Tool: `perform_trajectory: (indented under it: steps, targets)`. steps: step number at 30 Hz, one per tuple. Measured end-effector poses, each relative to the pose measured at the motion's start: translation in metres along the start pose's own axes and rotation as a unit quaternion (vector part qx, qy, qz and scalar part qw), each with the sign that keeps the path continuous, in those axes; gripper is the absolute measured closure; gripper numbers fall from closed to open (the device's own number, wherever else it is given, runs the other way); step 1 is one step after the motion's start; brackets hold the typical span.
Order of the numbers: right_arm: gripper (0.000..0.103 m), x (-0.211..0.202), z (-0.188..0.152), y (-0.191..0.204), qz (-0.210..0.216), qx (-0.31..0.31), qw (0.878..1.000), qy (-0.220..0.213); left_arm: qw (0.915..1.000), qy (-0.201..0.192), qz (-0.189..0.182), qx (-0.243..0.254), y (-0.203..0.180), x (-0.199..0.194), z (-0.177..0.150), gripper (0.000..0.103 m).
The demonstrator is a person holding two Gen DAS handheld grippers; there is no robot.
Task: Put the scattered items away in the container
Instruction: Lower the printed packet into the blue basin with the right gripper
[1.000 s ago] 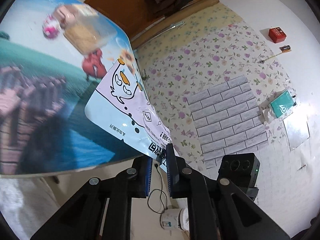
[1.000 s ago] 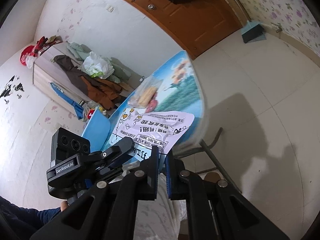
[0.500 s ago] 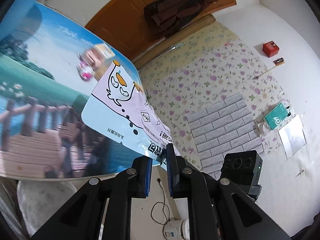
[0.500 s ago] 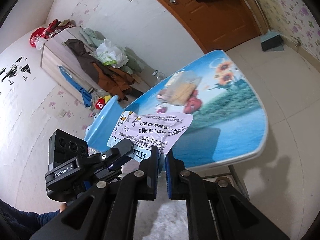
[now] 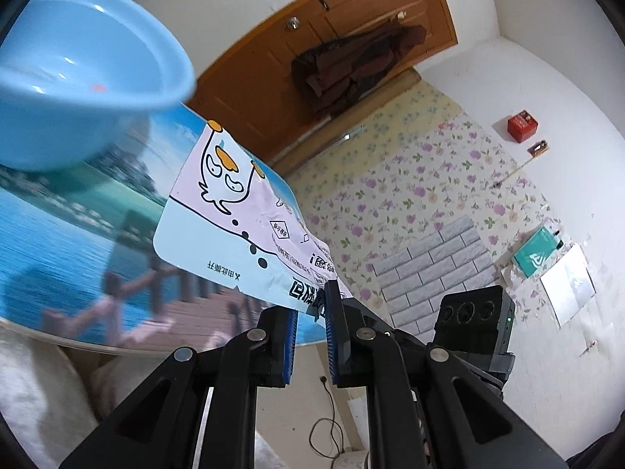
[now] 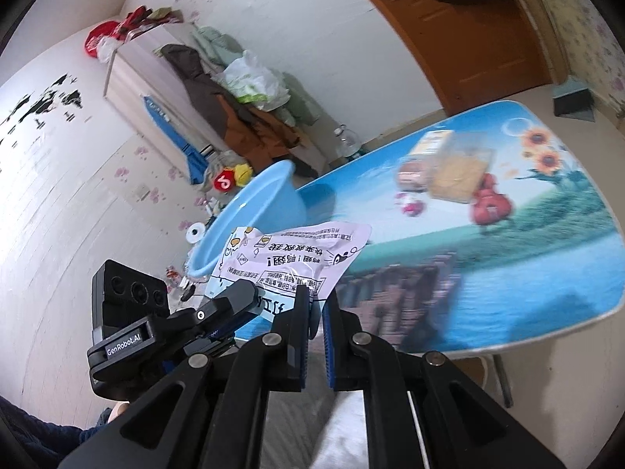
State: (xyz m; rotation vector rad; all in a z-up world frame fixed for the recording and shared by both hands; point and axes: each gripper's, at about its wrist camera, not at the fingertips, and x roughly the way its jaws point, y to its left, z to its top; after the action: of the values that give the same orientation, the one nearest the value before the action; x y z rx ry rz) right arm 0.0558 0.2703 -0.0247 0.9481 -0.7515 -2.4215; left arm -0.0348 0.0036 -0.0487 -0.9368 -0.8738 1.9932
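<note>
A pale lilac and blue snack packet with a cartoon duck (image 5: 230,226) hangs in the air over the near edge of the table, held by both grippers. My left gripper (image 5: 310,308) is shut on its lower edge. My right gripper (image 6: 314,305) is shut on the same packet (image 6: 289,258) beside the left one. A light blue plastic basin (image 5: 78,78) stands on the table just beyond the packet; it also shows in the right wrist view (image 6: 254,211). A clear bag of yellow snacks (image 6: 461,172), a red packet (image 6: 490,205) and a small pink item (image 6: 410,205) lie on the far part of the table.
The table (image 6: 527,273) has a printed sea and boardwalk top. Beyond it stand a wooden door (image 5: 351,39), a cabinet piled with clothes (image 6: 203,90) and a floral wall (image 5: 410,195). The left gripper's body (image 6: 133,312) sits close to my right gripper.
Both grippers have swung with the packet from the far end of the table toward the blue basin, which has come into view close by. The grip on the packet is unchanged.
</note>
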Motion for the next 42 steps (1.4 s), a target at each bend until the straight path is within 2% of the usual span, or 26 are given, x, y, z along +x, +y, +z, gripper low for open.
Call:
perform_trajectory:
  steps: [12, 22, 42]
  targets:
    - [0.096, 0.054, -0.005, 0.063, 0.028, -0.037, 0.999, 0.027, 0.9975, -0.065, 0.013, -0.022, 0.037, -0.082, 0.012, 0.091]
    - [0.096, 0.086, -0.015, 0.096, 0.047, -0.05, 0.997, 0.047, 0.9939, -0.098, 0.035, -0.034, 0.055, -0.131, 0.004, 0.091]
    - [0.096, 0.096, -0.02, 0.103, 0.051, -0.055, 0.996, 0.053, 0.9931, -0.104, 0.042, -0.035, 0.063, -0.146, 0.002, 0.091]
